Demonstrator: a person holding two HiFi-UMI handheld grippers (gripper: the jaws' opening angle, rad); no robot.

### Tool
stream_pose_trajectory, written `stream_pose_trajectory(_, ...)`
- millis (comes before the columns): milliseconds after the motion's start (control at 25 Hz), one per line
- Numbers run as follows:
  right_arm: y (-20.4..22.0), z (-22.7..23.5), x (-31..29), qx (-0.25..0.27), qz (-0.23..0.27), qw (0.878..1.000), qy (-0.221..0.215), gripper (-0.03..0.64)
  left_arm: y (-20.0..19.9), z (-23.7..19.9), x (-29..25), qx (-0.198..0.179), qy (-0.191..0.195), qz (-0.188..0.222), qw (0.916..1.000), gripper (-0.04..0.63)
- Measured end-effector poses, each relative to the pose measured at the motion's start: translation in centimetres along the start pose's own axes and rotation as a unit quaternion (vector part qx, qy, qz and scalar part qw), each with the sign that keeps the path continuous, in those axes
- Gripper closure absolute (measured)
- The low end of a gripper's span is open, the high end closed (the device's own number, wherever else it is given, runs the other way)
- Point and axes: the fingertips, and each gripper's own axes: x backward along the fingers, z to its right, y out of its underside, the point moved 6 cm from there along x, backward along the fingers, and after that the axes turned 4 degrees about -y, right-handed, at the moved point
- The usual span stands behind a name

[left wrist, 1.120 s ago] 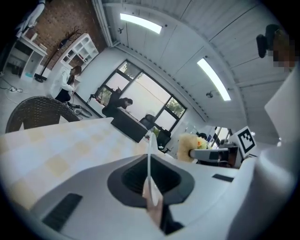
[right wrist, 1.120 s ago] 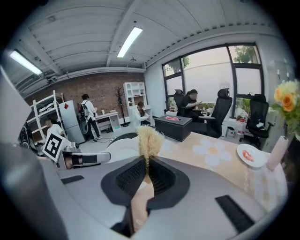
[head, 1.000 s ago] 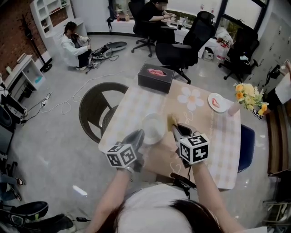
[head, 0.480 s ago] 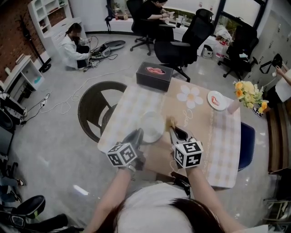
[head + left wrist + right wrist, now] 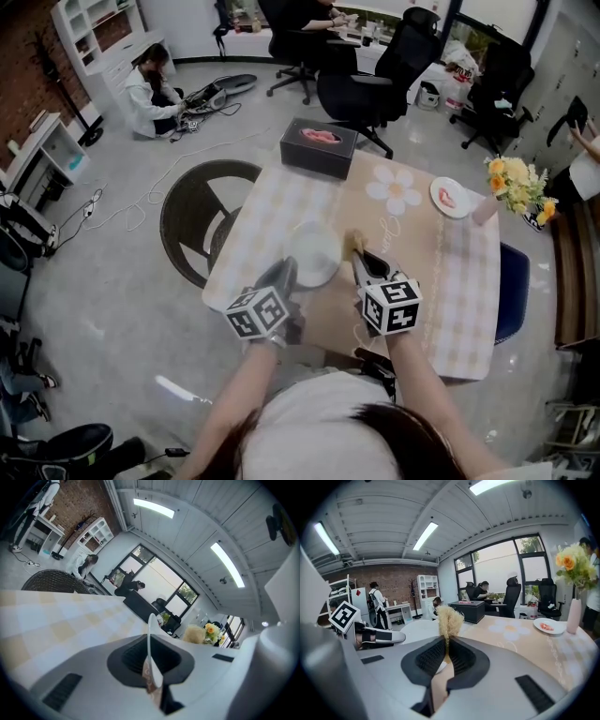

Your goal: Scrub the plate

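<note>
Nearest the person: two forearms reaching out over the near edge of the desk (image 5: 459,309), which was covered with a pale checked cloth.

Left gripper (image 5: 284,275): jaws closed on the near-left rim of the plate (image 5: 314,253). The left gripper view showed this gripper (image 5: 151,660) pinching the plate (image 5: 150,634) edge-on, as a thin white line between the two pads.

Plate: white, round, so no long axis. It sat toward the near-left part of the desk, its face turned up to the head camera. Whether its far rim rested on the cloth could not be told.

Right gripper (image 5: 361,262): jaws closed on a yellowish fibrous scrubber (image 5: 354,244). In the right gripper view this gripper (image 5: 446,656) clamped the scrubber (image 5: 449,620) by its lower part. The tuft stood out beyond the jaw tips, its long axis in line with the gripper and pointing away from the person. The tuft was just beside the right rim of the plate (image 5: 419,630); contact could not be made out.

Mid desk: a daisy print (image 5: 395,191) on the tan centre strip.

Far edge: a black box (image 5: 319,146) with something pink on top; to its right a small dish (image 5: 450,198) with red on it, then a vase of yellow flowers (image 5: 514,183) at the far right corner.

Beyond the desk on the left: a dark wicker chair (image 5: 202,220) on the grey floor.
</note>
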Motion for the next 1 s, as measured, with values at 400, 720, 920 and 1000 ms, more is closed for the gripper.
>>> stream_pose_trajectory(400,1.0,-0.2,-1.0,0.011,-0.018,1.000,-0.012,0.589,0.0,0.1,0.2,-0.001,0.007,0.000,1.0000,0.572)
stream_pose_trajectory(720,0.9,-0.5,-1.7,0.016,-0.024,0.999,-0.019,0.589,-0.1,0.2,0.3,0.000,0.007,-0.002,1.0000,0.572)
stream_pose_trajectory(920,0.9,-0.1,-1.7,0.008,-0.028,0.999,-0.028,0.589,-0.2,0.2,0.2,0.002,0.005,-0.003,1.0000,0.572)
stream_pose_trajectory(1000,1.0,-0.1,-1.6,0.002,-0.030,0.999,-0.034,0.589,-0.2,0.1,0.2,0.003,0.002,-0.004,1.0000,0.572)
